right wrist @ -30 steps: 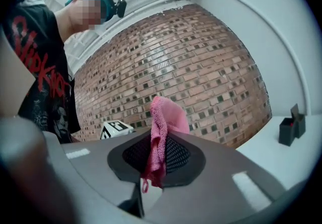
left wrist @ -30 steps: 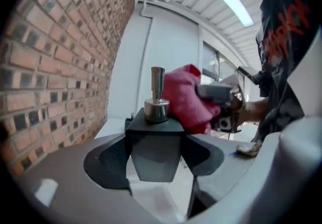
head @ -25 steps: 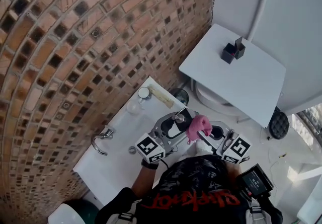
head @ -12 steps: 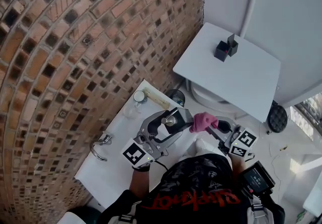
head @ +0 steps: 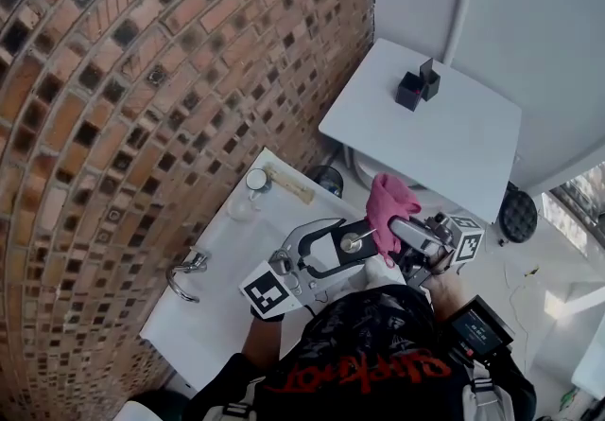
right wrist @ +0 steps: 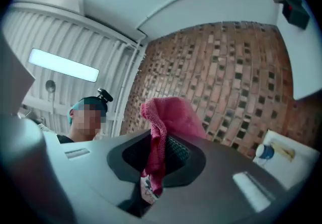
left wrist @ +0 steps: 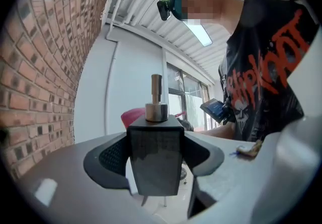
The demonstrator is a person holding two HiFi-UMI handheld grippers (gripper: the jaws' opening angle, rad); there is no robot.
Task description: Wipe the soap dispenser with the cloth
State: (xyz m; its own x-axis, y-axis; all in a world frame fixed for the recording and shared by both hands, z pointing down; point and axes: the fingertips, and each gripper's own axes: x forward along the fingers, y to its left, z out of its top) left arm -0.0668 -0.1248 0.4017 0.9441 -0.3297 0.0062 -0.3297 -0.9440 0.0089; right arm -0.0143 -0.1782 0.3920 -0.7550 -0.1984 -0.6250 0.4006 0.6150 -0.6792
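The soap dispenser (head: 348,245), a black square body with a metal pump, is held off the sink between the jaws of my left gripper (head: 342,247). In the left gripper view its body (left wrist: 155,160) fills the gap and both pads press its sides. The pink cloth (head: 386,201) is pinched in my right gripper (head: 402,226) and stands up just right of the pump, close to or touching it. In the right gripper view the cloth (right wrist: 163,122) hangs bunched between the shut jaws of that gripper (right wrist: 156,160). Part of the cloth (left wrist: 133,116) shows behind the dispenser.
The white sink counter (head: 213,301) lies below the grippers against the brick wall (head: 142,78), with a chrome tap (head: 186,274) and a small round jar (head: 257,180) on it. A white table (head: 473,154) with two black boxes (head: 416,85) stands farther right.
Both grippers have risen. The left one carried the dispenser a little toward the person. The right one rolled, so the cloth now stands upright beside the pump.
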